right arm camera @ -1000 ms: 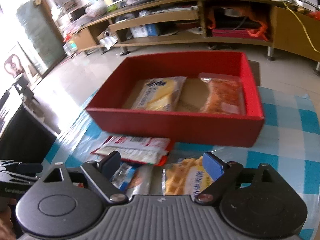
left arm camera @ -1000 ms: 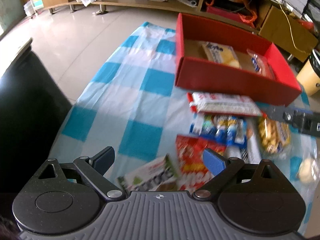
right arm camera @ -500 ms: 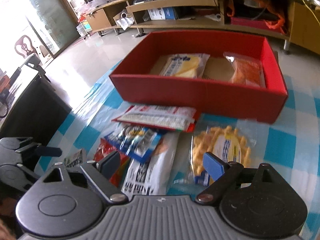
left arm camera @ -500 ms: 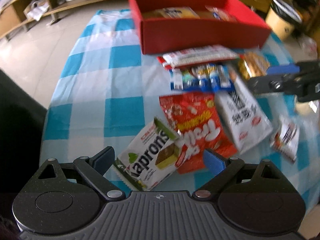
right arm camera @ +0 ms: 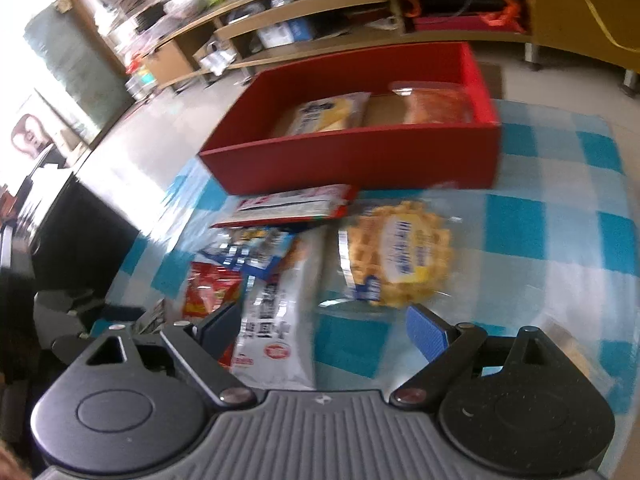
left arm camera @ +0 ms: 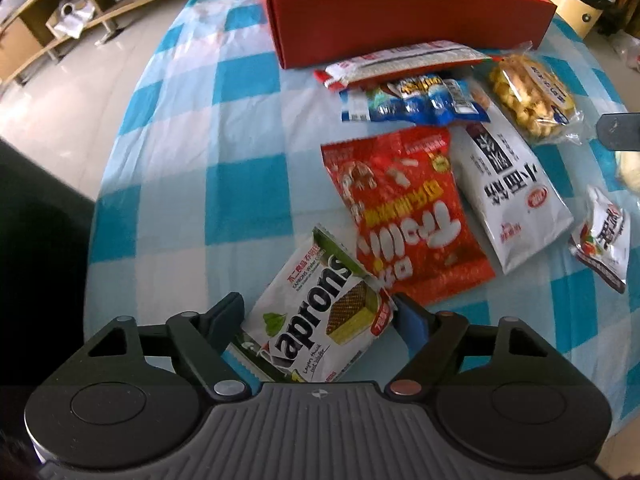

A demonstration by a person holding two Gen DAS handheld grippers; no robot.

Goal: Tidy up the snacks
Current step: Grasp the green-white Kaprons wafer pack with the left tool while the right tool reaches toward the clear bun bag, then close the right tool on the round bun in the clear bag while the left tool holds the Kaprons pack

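1. Between the spread fingers of the left gripper [left arm camera: 318, 312] lies the white and green Kaprons wafer packet [left arm camera: 320, 320], flat on the blue and white checked tablecloth [left arm camera: 240, 152]; whether the fingers touch it, I cannot tell.
2. Its long axis runs diagonally, the far end pointing toward the red cardboard box [left arm camera: 400, 28].
3. Touching its right edge is the red glossy snack bag [left arm camera: 404, 216].
4. Right gripper [right arm camera: 320, 324] is wide open above the white noodle bag [right arm camera: 280, 320].

Wafer pack [left arm camera: 320, 312] lies nearest me, between my left gripper's [left arm camera: 320, 316] fingers. Candy bag [left arm camera: 404, 216] just right of it, noodle bag [left arm camera: 512, 188] further right. Box [left arm camera: 400, 20] sits far, two packets inside.
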